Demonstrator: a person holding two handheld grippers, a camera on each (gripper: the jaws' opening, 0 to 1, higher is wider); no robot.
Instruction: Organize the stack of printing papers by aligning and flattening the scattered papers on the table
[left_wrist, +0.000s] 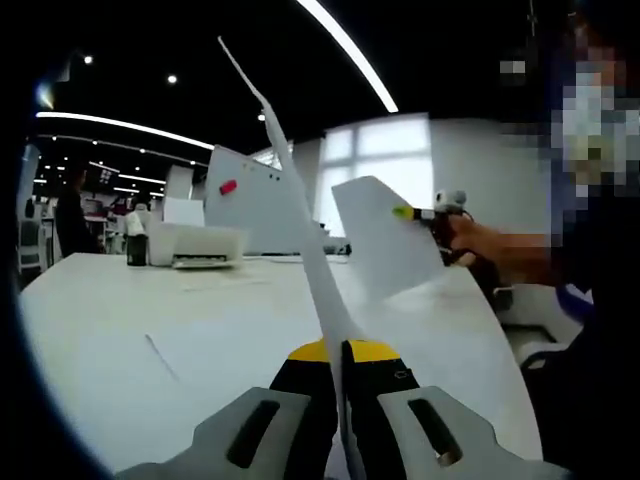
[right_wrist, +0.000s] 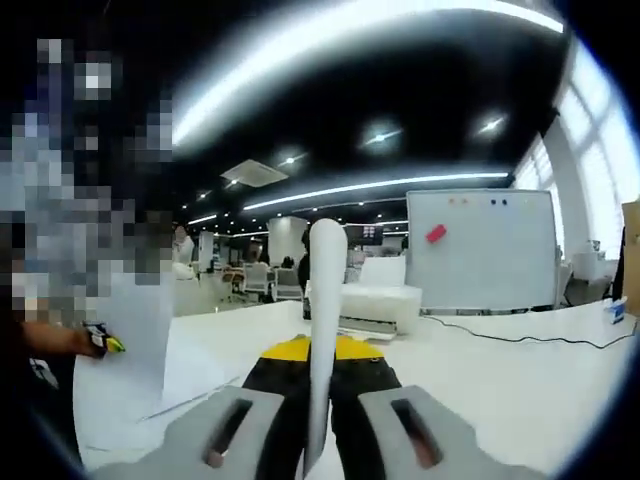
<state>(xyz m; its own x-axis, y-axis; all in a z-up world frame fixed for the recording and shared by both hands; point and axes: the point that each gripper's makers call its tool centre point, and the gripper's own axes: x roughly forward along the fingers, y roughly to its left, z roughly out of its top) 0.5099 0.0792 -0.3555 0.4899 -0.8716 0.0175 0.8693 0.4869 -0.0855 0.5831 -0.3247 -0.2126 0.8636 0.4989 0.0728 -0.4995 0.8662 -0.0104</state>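
Paper sheets (left_wrist: 300, 215), thin and curling, pinched edge-on in both grippers' jaws.

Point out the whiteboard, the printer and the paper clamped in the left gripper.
whiteboard (right_wrist: 480, 250), right gripper view, middle of its white face.
printer (left_wrist: 197, 243), left gripper view, its front side.
paper (left_wrist: 300, 215), left gripper view, the raised edge above the jaws.

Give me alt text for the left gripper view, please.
The left tool is shut on a white sheet of paper seen edge-on, rising above a white table. At right, the right tool pinches another sheet; a whiteboard and printer stand behind.
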